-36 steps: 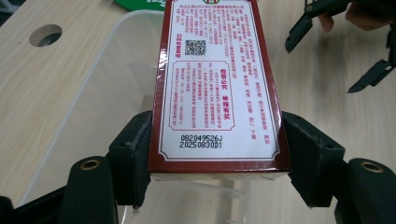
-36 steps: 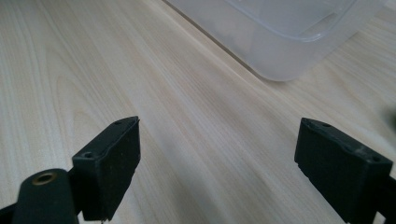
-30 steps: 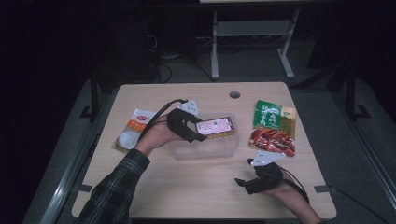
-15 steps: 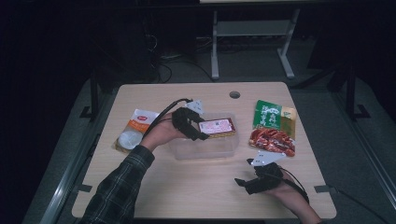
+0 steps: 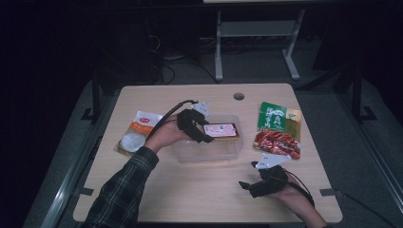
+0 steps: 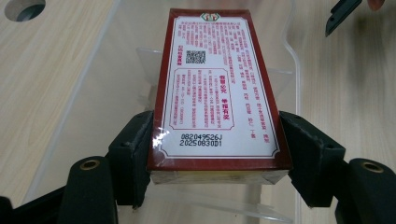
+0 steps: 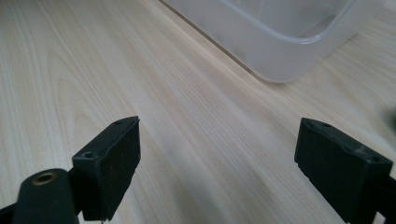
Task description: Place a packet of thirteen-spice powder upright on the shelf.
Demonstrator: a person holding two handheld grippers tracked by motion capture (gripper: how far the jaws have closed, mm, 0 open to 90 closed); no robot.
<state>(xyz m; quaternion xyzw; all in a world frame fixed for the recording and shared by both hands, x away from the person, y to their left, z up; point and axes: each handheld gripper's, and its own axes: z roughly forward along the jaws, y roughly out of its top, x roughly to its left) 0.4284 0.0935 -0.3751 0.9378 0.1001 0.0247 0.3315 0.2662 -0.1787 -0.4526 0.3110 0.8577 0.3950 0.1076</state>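
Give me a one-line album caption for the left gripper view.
Left gripper clamps a red-bordered box over the clear plastic container.

Surface: pale wooden table (image 5: 209, 190)
Centre: clear plastic tub (image 5: 209, 153)
Left: orange-white packet (image 5: 135, 137)
Right: green packet (image 5: 278, 118), red packet (image 5: 277, 144)

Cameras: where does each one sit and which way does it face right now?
High view: above the table's near side, looking down; sleeve, both hands, left gripper and right gripper show.
Left gripper view: on the left gripper, facing the red box clamped over the clear tub; its fingers show.
Right gripper view: low over the table; open fingers show.
All three share the tub.
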